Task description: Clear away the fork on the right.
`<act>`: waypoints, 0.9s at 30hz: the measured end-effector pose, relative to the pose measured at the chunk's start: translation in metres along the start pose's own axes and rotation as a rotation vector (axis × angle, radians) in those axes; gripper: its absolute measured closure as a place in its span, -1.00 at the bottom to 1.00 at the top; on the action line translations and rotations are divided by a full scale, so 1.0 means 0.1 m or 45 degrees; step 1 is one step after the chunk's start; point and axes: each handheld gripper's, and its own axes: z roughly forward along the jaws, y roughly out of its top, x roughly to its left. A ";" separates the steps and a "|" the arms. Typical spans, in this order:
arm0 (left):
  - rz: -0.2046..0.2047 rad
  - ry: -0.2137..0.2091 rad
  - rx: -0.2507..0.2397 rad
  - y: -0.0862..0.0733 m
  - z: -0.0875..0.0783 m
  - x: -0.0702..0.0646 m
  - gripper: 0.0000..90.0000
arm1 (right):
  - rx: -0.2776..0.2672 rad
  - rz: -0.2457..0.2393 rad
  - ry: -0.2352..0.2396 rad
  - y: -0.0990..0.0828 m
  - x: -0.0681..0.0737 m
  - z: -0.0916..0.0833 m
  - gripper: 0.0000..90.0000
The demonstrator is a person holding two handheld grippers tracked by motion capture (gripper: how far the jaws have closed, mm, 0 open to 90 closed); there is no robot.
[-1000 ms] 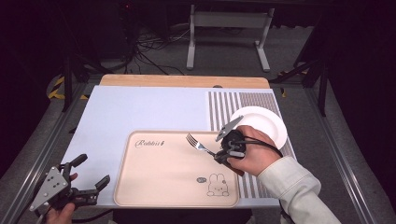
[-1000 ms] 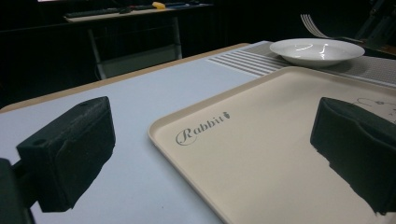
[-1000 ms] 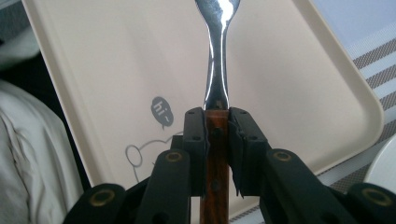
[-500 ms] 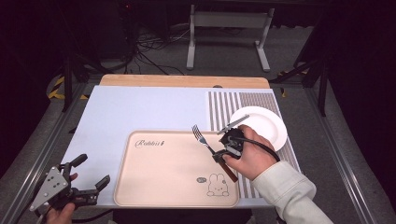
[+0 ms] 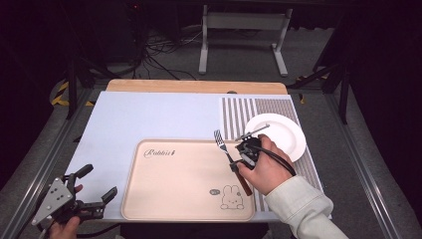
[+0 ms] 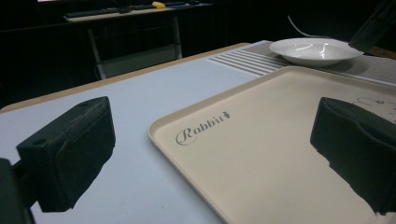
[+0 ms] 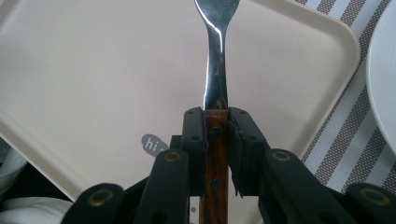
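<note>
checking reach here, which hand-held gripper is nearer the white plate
Right. The right hand-held gripper holds the fork just left of the white plate; the left hand-held gripper sits at the table's near-left corner.

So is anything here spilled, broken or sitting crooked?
Nothing stands out. The tray lies square on the mat, the white plate sits empty and upright beside it, and the fork is clamped straight in the right gripper over the tray.

Table surface point(image 5: 164, 117) evenly and brightly lit from above; surroundings beyond it near black. Soft, faint shadows only. Specular glare on the white plate point(image 6: 315, 49) and along the fork point(image 7: 215, 70) neck. Near jaws in both gripper views slightly soft; background dark and low in detail.
</note>
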 end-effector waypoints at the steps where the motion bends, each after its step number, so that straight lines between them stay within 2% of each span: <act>1: -0.002 0.001 0.000 0.00 0.00 0.00 -0.98 | 0.003 0.010 -0.009 0.00 0.00 0.01 0.74; 13: -0.009 0.003 0.003 0.00 0.00 0.00 -0.98 | 0.091 0.099 -0.024 -0.09 -0.05 0.25 0.74; 20: -0.009 0.003 0.003 0.00 0.00 0.00 -0.98 | 0.126 0.113 -0.039 -0.13 -0.06 0.36 0.74; 27: -0.008 0.005 -0.003 0.00 0.00 0.00 -0.98 | 0.172 0.158 -0.033 -0.15 -0.05 0.45 0.74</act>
